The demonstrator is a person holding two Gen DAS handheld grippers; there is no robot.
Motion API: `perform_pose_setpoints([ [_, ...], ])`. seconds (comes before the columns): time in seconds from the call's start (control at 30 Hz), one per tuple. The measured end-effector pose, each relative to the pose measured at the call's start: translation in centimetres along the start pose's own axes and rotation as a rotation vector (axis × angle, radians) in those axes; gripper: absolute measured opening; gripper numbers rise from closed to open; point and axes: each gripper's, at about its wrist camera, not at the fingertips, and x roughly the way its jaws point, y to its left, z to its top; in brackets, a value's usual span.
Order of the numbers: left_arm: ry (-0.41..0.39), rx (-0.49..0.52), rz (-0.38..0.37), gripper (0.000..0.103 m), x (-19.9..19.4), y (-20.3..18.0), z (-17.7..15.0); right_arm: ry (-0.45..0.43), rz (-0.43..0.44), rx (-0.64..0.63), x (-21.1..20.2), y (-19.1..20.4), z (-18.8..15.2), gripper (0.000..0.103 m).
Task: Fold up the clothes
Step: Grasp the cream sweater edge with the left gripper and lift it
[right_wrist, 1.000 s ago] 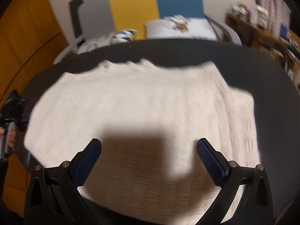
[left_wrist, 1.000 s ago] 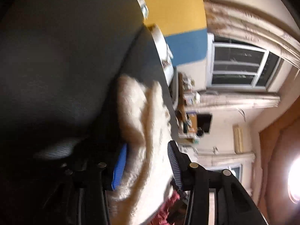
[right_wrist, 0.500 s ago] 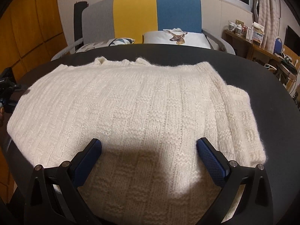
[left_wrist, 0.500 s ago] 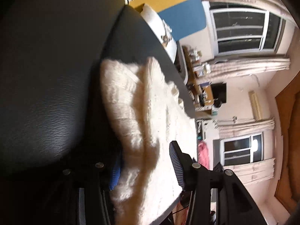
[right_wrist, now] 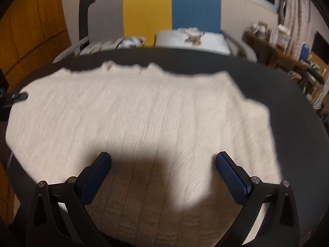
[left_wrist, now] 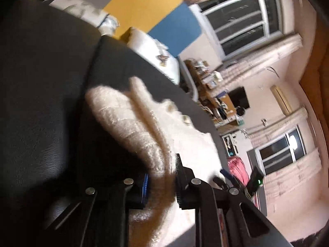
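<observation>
1 cream knitted sweater (right_wrist: 144,123) lies spread flat on 1 round black table (right_wrist: 287,94), covering most of the top from the left rim nearly to the right. Its far edge, with the neckline, runs in front of the sofa. On the right side, 1 narrower folded layer of knit juts out toward the rim.

2 grippers are in view. The right gripper (right_wrist: 163,164) hovers over the near part of the sweater with its 2 blue-padded fingers (right_wrist: 231,177) spread wide and nothing between them; its shadow falls on the knit below. The left gripper (left_wrist: 161,182) sits at the sweater's left edge, and its jaws have just been closing: the 2 pads now pinch a thick fold of the cream knit, which bunches up and rises out of the grip. In the right wrist view, only a dark tip of the left gripper shows at the far left rim.

Behind the table stands 1 sofa (right_wrist: 170,10) whose back has 3 panels: grey, yellow and blue. 2 cushions rest on it, 1 patterned (right_wrist: 129,42) and 1 white with a printed figure (right_wrist: 193,39). 1 cluttered wooden shelf unit (right_wrist: 287,55) fills the right wall; its contents are too blurred to count. 2 windows (left_wrist: 242,20) show in the left wrist view.
</observation>
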Motion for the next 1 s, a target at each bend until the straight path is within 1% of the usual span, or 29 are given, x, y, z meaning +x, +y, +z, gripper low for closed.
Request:
perform_pose_setpoints([
  [0.03,-0.007,0.011,-0.015,0.019,-0.3,-0.8,0.0,-0.004,-0.018,-0.005,-0.1,-0.2,0.5,0.103],
  [0.07,-0.014,0.013,-0.035,0.019,-0.5,-1.4,-0.1,0.012,-0.042,0.000,0.2,-0.7,0.7,0.103],
  [0.13,-0.027,0.000,-0.082,0.019,-0.6,-2.5,-0.1,0.066,-0.096,0.019,1.4,-1.7,1.0,0.103],
  [0.17,-0.031,-0.012,-0.107,0.019,-0.4,-3.0,-0.1,0.078,-0.092,0.027,1.9,-2.1,0.8,0.103],
  [0.27,-0.033,-0.038,-0.166,0.019,0.3,-4.3,-0.5,0.088,-0.026,0.049,3.1,-2.8,-0.2,0.103],
  [0.3,-0.031,-0.046,-0.182,0.019,0.6,-4.7,-0.6,0.081,-0.017,0.052,3.2,-2.9,-0.5,0.103],
  [0.37,-0.032,-0.066,-0.205,0.019,1.0,-5.4,-0.8,0.057,-0.014,0.053,3.2,-2.9,-0.9,0.103],
  [0.47,-0.041,-0.086,-0.237,0.019,1.9,-6.9,-0.9,0.045,-0.013,0.053,3.1,-2.9,-1.1,0.103],
  [0.67,-0.059,-0.129,-0.347,0.019,3.6,-9.8,-0.9,0.028,-0.010,0.053,3.1,-3.1,-1.0,0.103],
  [0.73,-0.063,-0.143,-0.382,0.019,4.5,-10.9,-0.9,0.025,-0.009,0.054,3.0,-3.1,-1.1,0.103],
  [0.83,-0.046,-0.158,-0.421,0.019,6.6,-12.5,-0.9,0.019,-0.009,0.054,3.0,-3.1,-1.2,0.103],
  [0.87,-0.034,-0.159,-0.437,0.014,7.5,-13.2,-0.8,0.018,-0.008,0.055,3.0,-3.1,-1.2,0.103],
  [0.9,-0.022,-0.160,-0.452,0.004,8.4,-13.8,-0.8,0.017,-0.008,0.055,3.0,-3.1,-1.2,0.103],
  [0.93,-0.010,-0.161,-0.468,0.002,9.3,-14.5,-0.7,0.015,-0.006,0.055,3.0,-3.1,-1.2,0.103],
  [0.97,0.006,-0.146,-0.479,0.002,10.2,-15.4,-0.6,0.014,-0.004,0.057,2.9,-3.2,-1.2,0.103],
  [1.0,0.022,-0.101,-0.455,0.002,11.2,-16.7,-0.6,0.012,-0.002,0.058,2.9,-3.2,-1.2,0.103],
])
